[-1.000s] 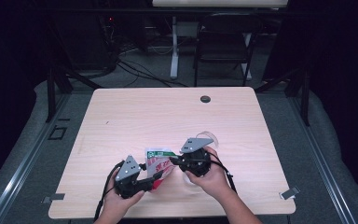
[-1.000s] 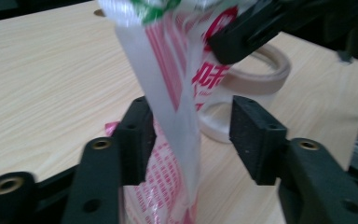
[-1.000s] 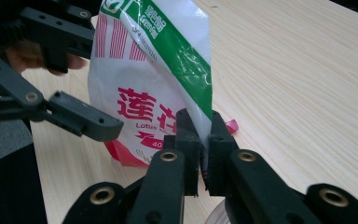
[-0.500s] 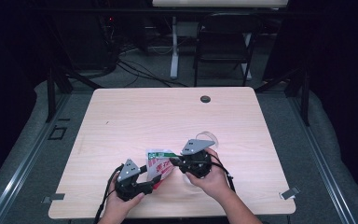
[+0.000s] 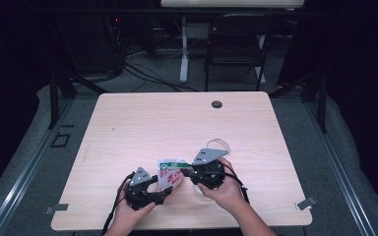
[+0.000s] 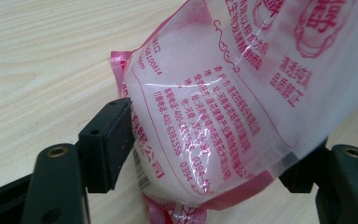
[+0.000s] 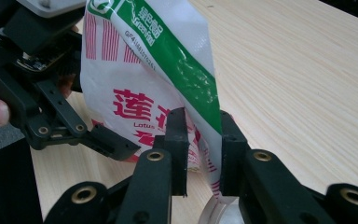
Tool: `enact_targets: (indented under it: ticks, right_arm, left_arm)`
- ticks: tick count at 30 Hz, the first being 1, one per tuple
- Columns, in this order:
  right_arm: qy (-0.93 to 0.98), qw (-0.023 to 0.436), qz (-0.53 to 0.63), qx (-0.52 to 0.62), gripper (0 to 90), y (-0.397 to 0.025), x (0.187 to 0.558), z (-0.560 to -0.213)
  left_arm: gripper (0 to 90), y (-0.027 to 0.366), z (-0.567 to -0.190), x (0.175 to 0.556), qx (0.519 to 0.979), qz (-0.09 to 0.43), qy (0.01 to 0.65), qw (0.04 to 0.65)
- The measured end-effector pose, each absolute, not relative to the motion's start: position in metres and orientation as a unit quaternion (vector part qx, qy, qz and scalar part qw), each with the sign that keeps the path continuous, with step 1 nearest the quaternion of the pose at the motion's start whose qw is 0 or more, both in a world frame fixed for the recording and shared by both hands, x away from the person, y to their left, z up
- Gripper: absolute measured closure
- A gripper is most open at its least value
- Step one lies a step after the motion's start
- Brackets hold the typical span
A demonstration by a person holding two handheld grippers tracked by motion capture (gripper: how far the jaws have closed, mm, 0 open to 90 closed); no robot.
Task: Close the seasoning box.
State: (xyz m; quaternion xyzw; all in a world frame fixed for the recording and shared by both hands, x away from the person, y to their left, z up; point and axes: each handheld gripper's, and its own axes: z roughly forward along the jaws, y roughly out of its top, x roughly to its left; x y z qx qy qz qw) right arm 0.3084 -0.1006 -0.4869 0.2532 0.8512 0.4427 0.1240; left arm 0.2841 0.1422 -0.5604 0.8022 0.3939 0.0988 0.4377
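A: Both grippers have dropped toward the near edge since a second ago, packet with them. We now have it lifted between us, just off the table (image 5: pixel 128 123)

B: Grip state?

A: Right gripper (image 7: pixel 199 154) clamped on the packet (image 7: pixel 140 65) edge. Left gripper (image 6: pixel 205 158) jaws flank its bulging end; we can't tell if they pinch

B: So likely a two-handed pull to open. Count?

A: One packet, two grippers, one clear round thing (image 5: pixel 220 143) behind the right hand, one grommet (image 5: pixel 217 104) at the far edge

Left tool (image 5: pixel 166 195) seemingly nearer person.
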Motion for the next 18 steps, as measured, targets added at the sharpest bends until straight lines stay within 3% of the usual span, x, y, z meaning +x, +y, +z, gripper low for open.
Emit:
enact_targets:
  ticks: [18]
  right_arm:
    - [0.851,0.130,0.444,0.250,74.4,-0.102,0.304,-0.486]
  left_arm:
    - [26.4,0.131,-0.574,0.294,0.809,0.095,0.410,0.410]
